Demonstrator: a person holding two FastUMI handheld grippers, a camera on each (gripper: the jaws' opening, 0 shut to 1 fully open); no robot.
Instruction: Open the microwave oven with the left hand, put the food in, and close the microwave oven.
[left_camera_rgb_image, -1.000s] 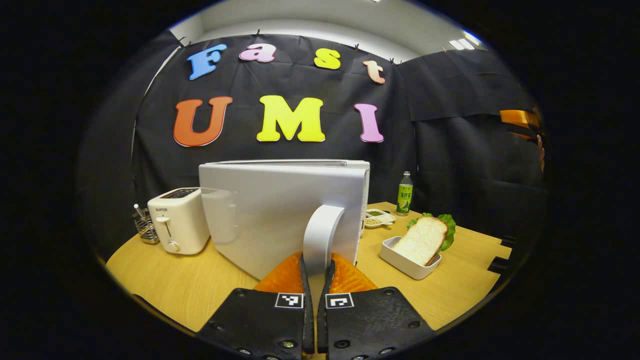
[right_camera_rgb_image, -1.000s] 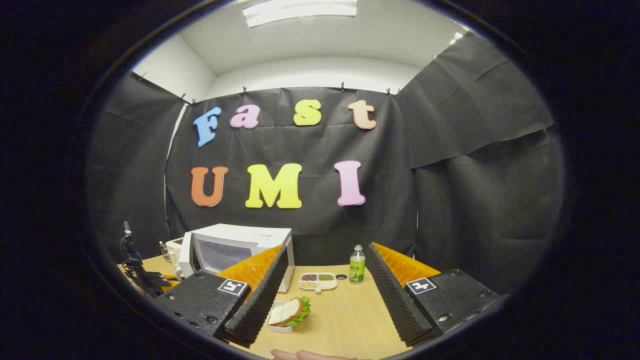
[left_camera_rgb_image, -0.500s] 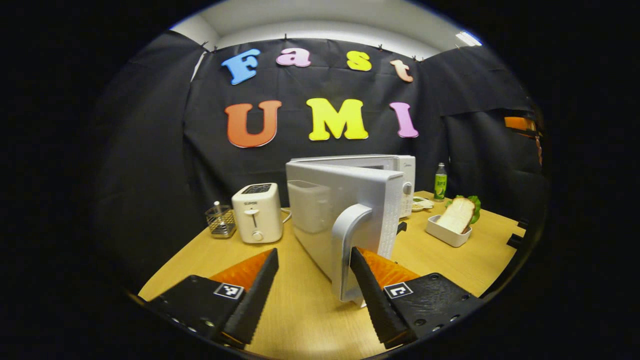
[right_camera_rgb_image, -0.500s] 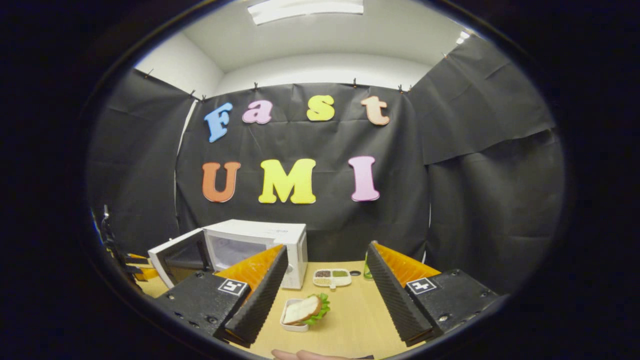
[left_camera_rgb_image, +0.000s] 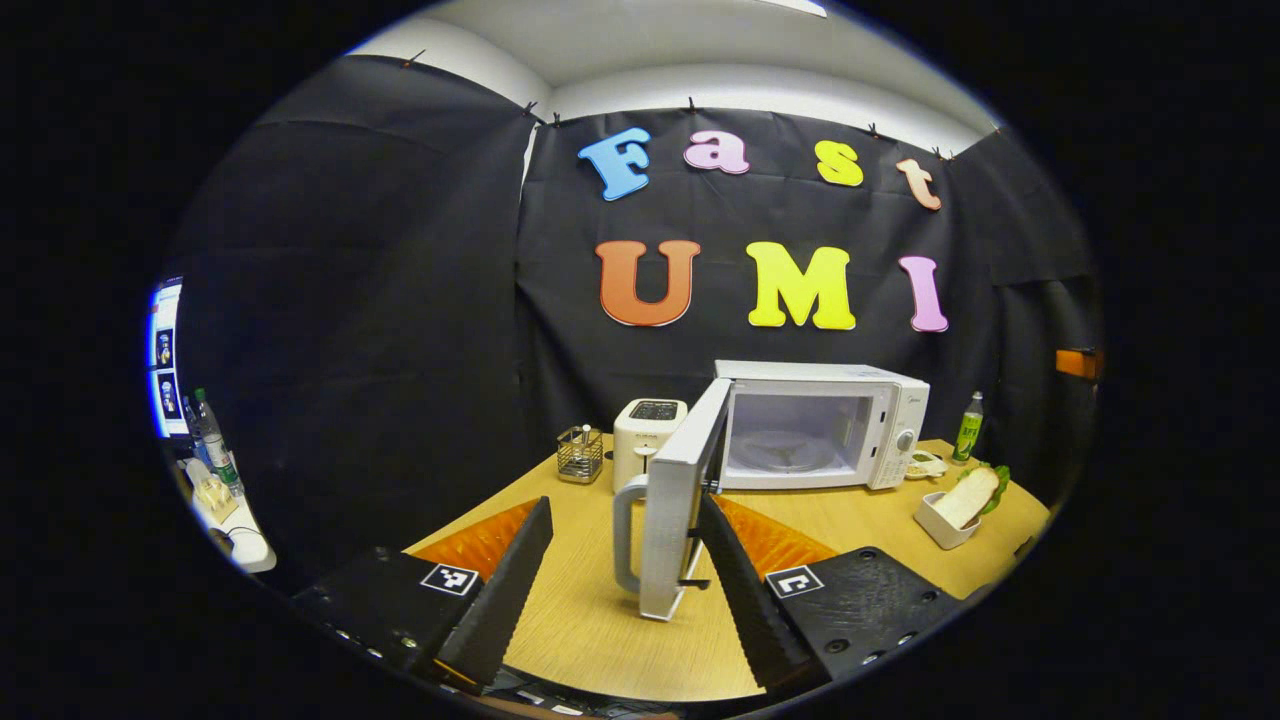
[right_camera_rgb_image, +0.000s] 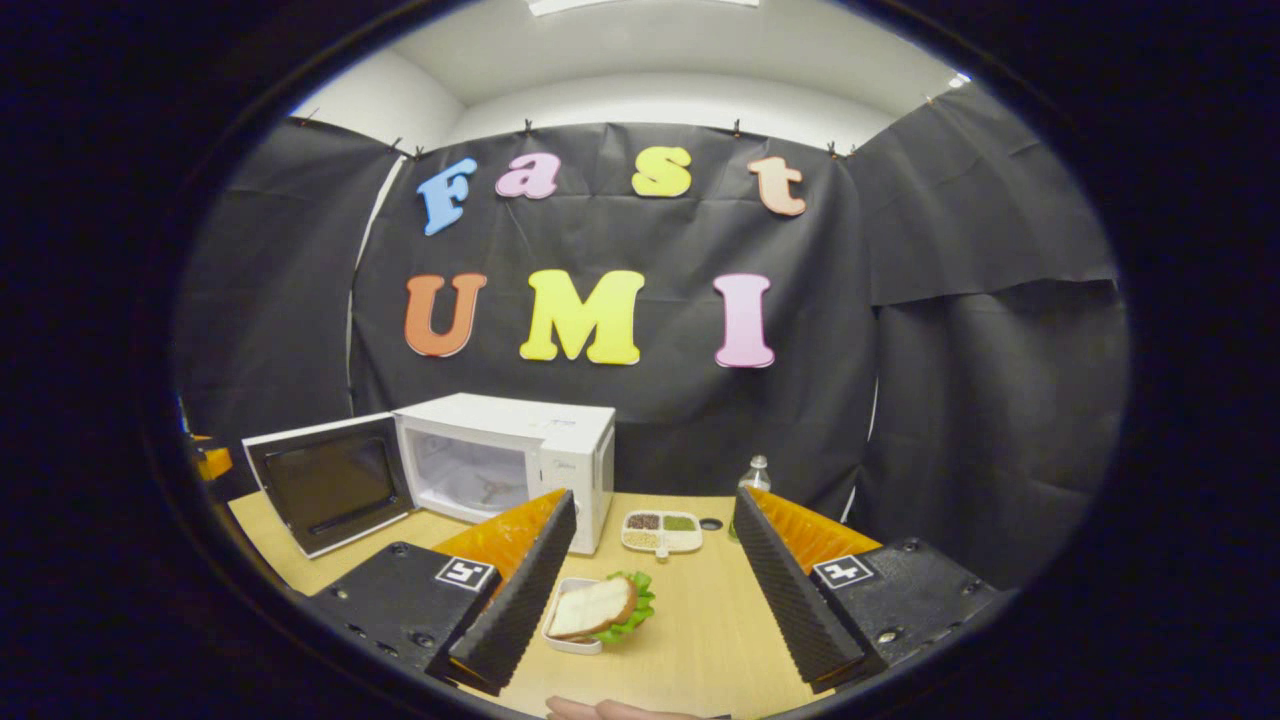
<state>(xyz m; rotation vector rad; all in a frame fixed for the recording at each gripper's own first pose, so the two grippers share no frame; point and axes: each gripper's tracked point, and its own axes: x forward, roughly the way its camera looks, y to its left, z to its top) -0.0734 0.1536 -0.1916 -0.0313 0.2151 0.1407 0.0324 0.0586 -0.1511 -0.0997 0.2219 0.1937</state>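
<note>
The white microwave (left_camera_rgb_image: 820, 425) stands on the wooden table (left_camera_rgb_image: 590, 610) with its door (left_camera_rgb_image: 675, 500) swung wide open, edge-on to me, and its cavity showing. My left gripper (left_camera_rgb_image: 622, 510) is open; the door's handle (left_camera_rgb_image: 625, 535) shows between its fingers, held by neither. The food is a sandwich (left_camera_rgb_image: 970, 492) with lettuce in a small white tray (left_camera_rgb_image: 935, 525), right of the microwave. In the right gripper view the open right gripper (right_camera_rgb_image: 652, 497) hovers just above and before the sandwich (right_camera_rgb_image: 598, 608), with the microwave (right_camera_rgb_image: 510, 455) and its open door (right_camera_rgb_image: 330, 485) at left.
A white toaster (left_camera_rgb_image: 645, 425) and a wire basket (left_camera_rgb_image: 580, 453) stand left of the microwave. A green bottle (right_camera_rgb_image: 755, 472) and a divided dish (right_camera_rgb_image: 660, 530) sit behind the sandwich. A person's hand (right_camera_rgb_image: 600, 710) shows at the bottom edge.
The left gripper let go of the door handle, opened and drew back; the door swung from partly to wide open. The right gripper came closer to the sandwich.
</note>
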